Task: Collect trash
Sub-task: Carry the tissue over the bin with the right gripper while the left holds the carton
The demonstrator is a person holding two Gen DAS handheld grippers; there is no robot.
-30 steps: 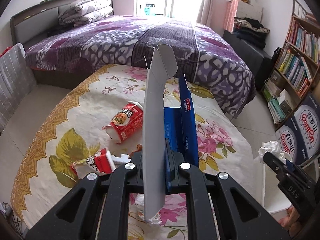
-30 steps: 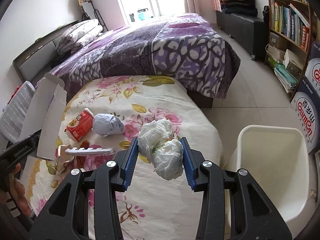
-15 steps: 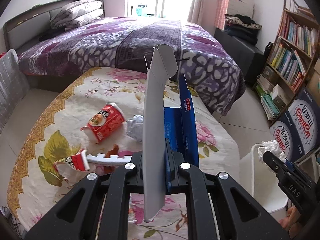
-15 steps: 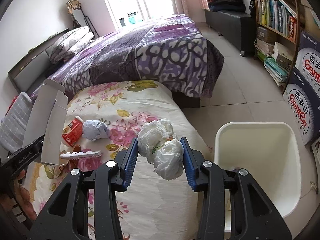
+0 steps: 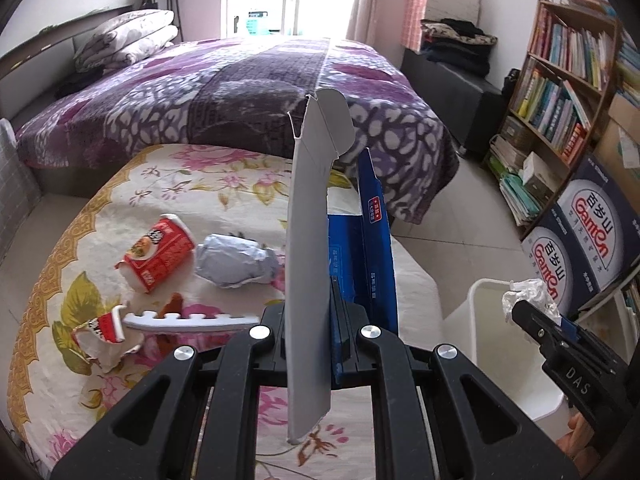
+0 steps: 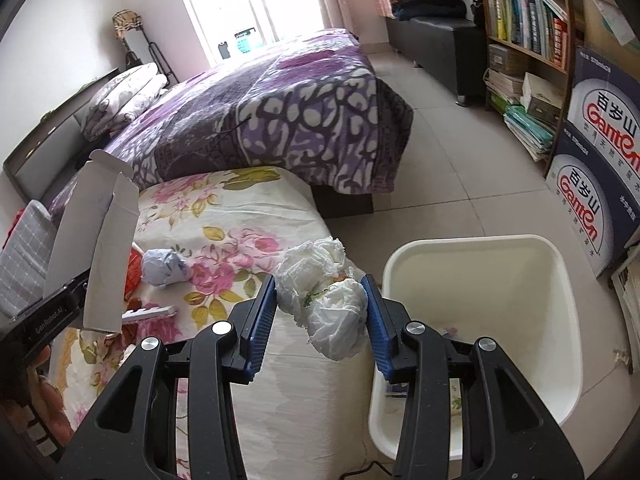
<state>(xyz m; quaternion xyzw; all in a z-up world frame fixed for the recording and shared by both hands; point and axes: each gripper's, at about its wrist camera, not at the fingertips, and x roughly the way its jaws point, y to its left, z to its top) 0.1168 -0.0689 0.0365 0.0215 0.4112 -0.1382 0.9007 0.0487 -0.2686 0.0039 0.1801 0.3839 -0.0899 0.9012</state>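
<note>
Crumpled white tissue wad (image 6: pixel 326 304) squeezed in right gripper (image 6: pixel 322 314); flattened cardboard carton (image 5: pixel 310 260) pinched in left gripper (image 5: pixel 316 332).

The right hand-held gripper (image 6: pixel 322 312) has moved over toward the white bin (image 6: pixel 560 264). A second ago the bin sat far off on its right side. Now the bin is just under its right finger, and the wad of white paper (image 6: pixel 326 292) hangs close beside the bin's rim.

The left hand-held gripper (image 5: pixel 310 344) has swung to the right too. The red cup (image 5: pixel 160 252) has slid to its left. The gray paper ball (image 5: pixel 236 260) was hidden behind the flat box (image 5: pixel 310 240) and now shows. The bin has come in on its right.
</note>
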